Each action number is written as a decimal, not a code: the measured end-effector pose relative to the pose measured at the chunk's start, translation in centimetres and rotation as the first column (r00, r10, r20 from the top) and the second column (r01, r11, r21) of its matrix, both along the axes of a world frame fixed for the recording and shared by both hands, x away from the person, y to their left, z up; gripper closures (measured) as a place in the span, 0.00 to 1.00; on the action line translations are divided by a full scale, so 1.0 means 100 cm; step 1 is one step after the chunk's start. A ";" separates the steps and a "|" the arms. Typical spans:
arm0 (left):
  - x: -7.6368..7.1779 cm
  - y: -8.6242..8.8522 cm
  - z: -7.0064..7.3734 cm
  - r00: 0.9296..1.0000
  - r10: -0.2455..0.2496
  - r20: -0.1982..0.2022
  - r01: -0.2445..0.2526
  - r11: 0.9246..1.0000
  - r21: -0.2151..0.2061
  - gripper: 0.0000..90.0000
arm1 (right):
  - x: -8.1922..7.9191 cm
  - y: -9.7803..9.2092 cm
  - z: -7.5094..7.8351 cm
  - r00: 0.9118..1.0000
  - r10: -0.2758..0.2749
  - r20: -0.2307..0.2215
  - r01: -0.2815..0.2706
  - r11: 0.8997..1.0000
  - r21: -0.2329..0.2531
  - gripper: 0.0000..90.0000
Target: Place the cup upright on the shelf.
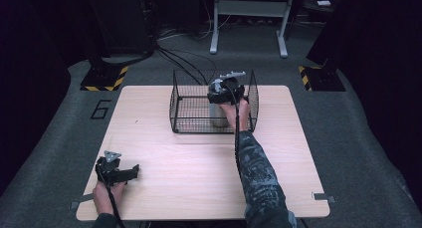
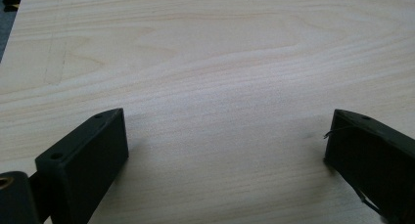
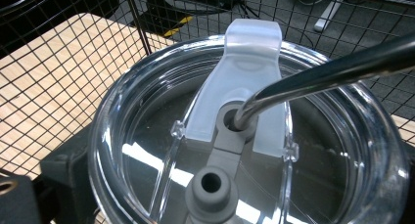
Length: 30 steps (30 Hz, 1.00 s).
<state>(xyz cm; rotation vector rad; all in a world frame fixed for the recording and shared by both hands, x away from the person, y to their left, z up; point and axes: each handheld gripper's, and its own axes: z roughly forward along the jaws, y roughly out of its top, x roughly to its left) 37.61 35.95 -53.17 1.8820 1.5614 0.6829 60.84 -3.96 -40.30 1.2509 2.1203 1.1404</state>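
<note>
A steel tumbler point(image 1: 217, 114) stands upright inside the black wire basket point(image 1: 174, 99) at the back middle of the table. My right gripper point(image 1: 226, 92) comes down over the tumbler from above and is shut on it, just under its clear lid point(image 3: 147, 136). One black finger point(image 3: 63, 172) presses against the tumbler's side. A metal straw point(image 3: 333, 70) runs through the lid's hole and leans to the right. My left gripper point(image 1: 133, 172) rests low over the table's front left corner, open with nothing between its fingers point(image 2: 88, 155).
The basket's mesh walls point(image 3: 58, 62) rise close around the tumbler on all sides. The light wooden table point(image 1: 199, 178) has bare room in front of the basket. Beyond the table lie cables, a metal stand and hazard-striped bases on the grey floor.
</note>
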 end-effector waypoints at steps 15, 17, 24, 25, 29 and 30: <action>0.000 0.000 0.000 1.000 0.001 -0.001 -0.001 1.000 0.000 0.02 | -0.012 -0.005 -0.005 0.999 0.038 0.016 -0.037 0.999 -0.025 0.03; 0.000 0.000 0.000 1.000 0.001 0.000 -0.001 1.000 0.000 0.02 | -0.014 -0.004 -0.006 0.999 0.037 0.020 -0.036 0.999 -0.028 0.03; 0.000 0.000 0.000 1.000 0.000 0.000 0.000 1.000 0.000 0.02 | -0.015 -0.004 -0.005 0.999 0.032 0.014 -0.031 0.999 -0.028 0.03; 0.000 0.000 0.000 1.000 0.000 0.000 0.000 1.000 0.000 0.02 | -0.016 -0.004 -0.005 0.999 0.030 0.018 -0.029 0.999 -0.029 0.03; 0.000 0.000 0.000 1.000 0.000 0.000 0.000 1.000 0.001 0.02 | -0.017 -0.003 -0.004 1.000 0.026 0.015 -0.025 0.999 -0.030 0.03; 0.000 0.000 0.000 1.000 -0.001 -0.001 0.001 1.000 0.001 0.02 | -0.017 -0.003 -0.004 1.000 0.023 0.011 -0.022 0.999 -0.028 0.03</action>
